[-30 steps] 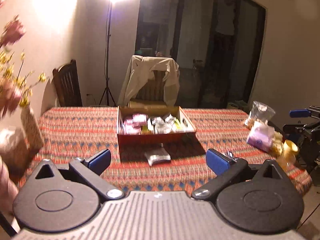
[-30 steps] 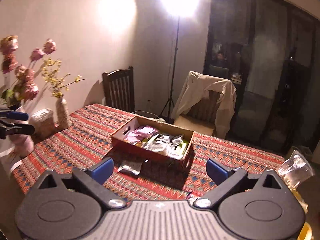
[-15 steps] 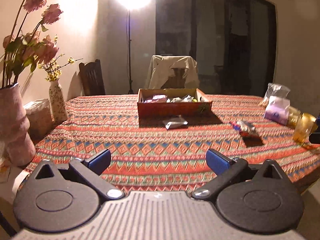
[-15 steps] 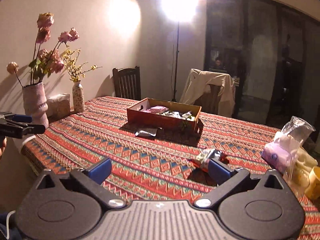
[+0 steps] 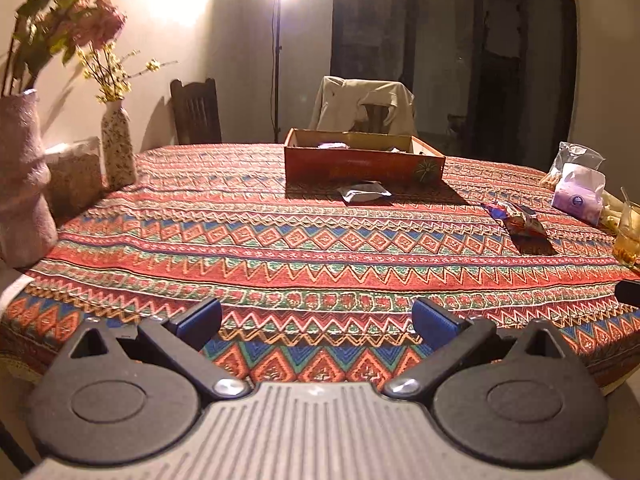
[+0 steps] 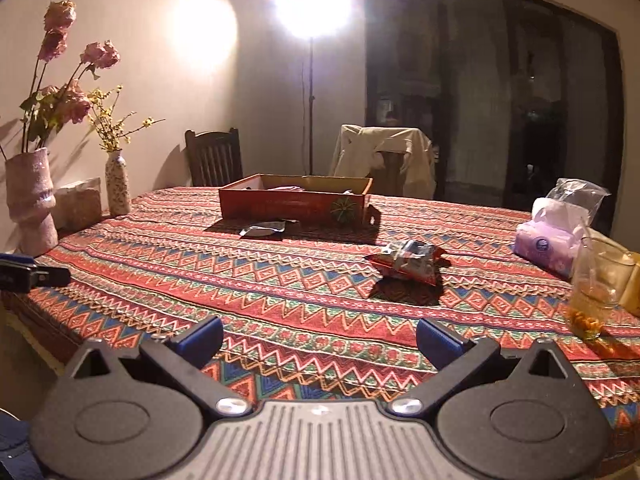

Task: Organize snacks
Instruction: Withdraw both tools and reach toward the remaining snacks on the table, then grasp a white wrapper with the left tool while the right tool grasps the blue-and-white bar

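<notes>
From the left wrist view, your left tool (image 5: 317,320) hangs over the near edge of the tabletop (image 5: 280,248) with its fingers spread apart and nothing between them. The snack box (image 5: 362,164) sits far ahead, slightly right of centre, and a silver packet (image 5: 364,192) lies just in front of its near wall. A red snack packet (image 5: 518,220) lies well off to the right, long axis running away from you and to the right.

From the right wrist view, your right tool (image 6: 319,338) is also parted and empty. Here the red snack packet (image 6: 408,262) lies ahead and only slightly right, nearer than the snack box (image 6: 294,202) (the silver packet (image 6: 262,229) rests before it). Your right hand looks better placed for the red one; reach forward and a touch right.
</notes>
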